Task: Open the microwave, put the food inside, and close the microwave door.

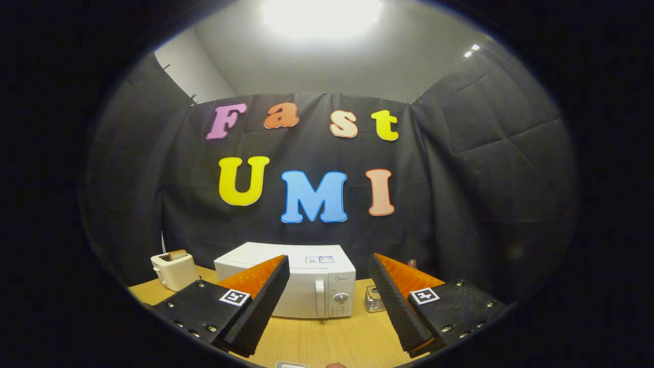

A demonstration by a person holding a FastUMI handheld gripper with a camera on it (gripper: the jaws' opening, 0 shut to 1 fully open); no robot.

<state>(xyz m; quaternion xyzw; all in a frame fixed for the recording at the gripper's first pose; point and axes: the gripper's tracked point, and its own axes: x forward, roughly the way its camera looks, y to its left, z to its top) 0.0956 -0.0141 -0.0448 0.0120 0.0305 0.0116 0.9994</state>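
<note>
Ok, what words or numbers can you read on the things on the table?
Brand mark on the microwave: too small to read.
Sticker on the microwave's top: blurred.
Marks around its dial: too small.
Square tags on the open gripper: patterns, no words.
So nothing can be quoted.

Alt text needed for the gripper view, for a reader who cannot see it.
An open gripper points at a closed white microwave standing beyond its fingers on a wooden table. A white toaster sits beside one end of the microwave, a small glass jar beside the other.
</note>
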